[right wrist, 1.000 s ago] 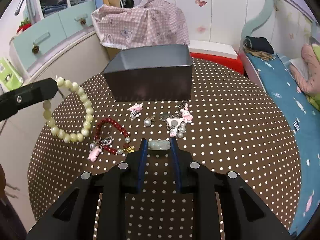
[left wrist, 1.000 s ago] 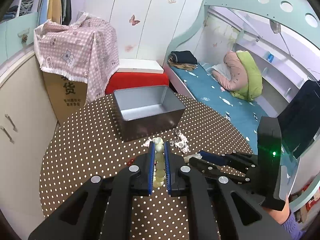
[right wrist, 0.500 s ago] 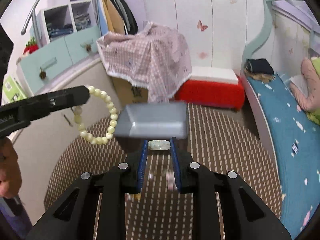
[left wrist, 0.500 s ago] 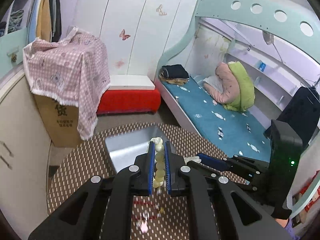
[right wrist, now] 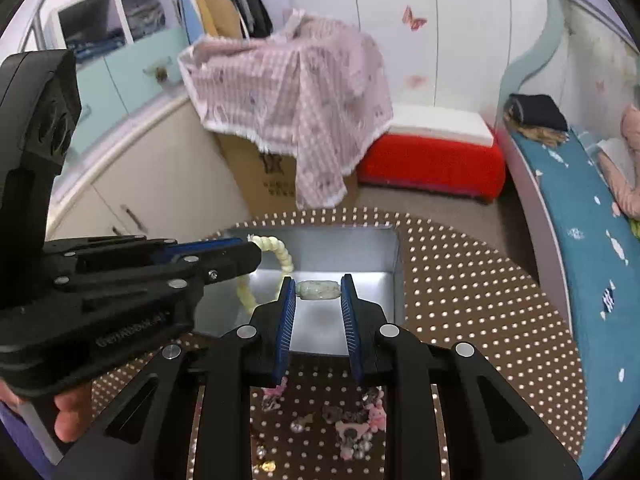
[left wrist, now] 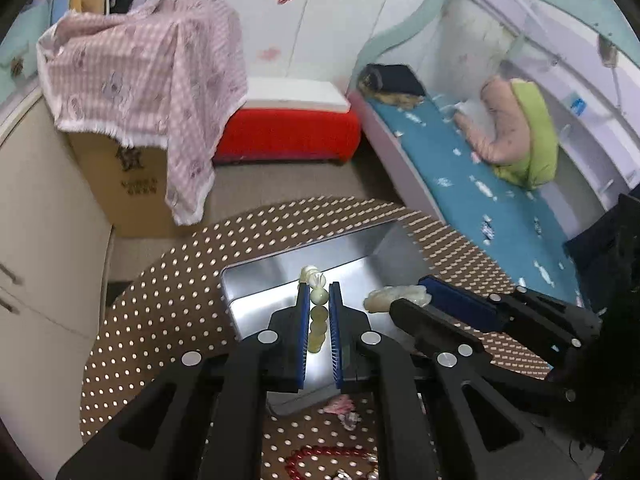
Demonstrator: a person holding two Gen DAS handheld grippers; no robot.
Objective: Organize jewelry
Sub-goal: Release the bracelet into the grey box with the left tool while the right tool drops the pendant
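Over the box: both grippers hang above the open metal box [right wrist: 394,264] on the dotted table [right wrist: 480,300], each loaded.
Left gripper: left gripper [left wrist: 319,300] is clenched on the pale bead bracelet [left wrist: 316,322], beads stacked in a line between the blue pads.
Bracelet hang: from the right wrist view the pale bead bracelet [right wrist: 280,254] loops down from the left gripper's tip [right wrist: 248,256], dangling inside the box mouth, upright rather than flat.
Right gripper: right gripper [right wrist: 318,290] is grasping the pale oblong stone [right wrist: 318,290] by its two ends.
Stone axis: long axis runs straight across from pad to pad, level, crosswise to the fingers.
Key relation: box floor lies directly below both loads; the stone sits just beside the bracelet loop, toward the box's right wall.
Nearer hand: neither leads by much, both already over the opening.
Judged next move: opening the jaws should drop each piece in; watch the bracelet snagging a pad.
Left on the table: red bead bracelet [left wrist: 320,456] and pink charms [right wrist: 360,420] lie near the box's front, outside it.
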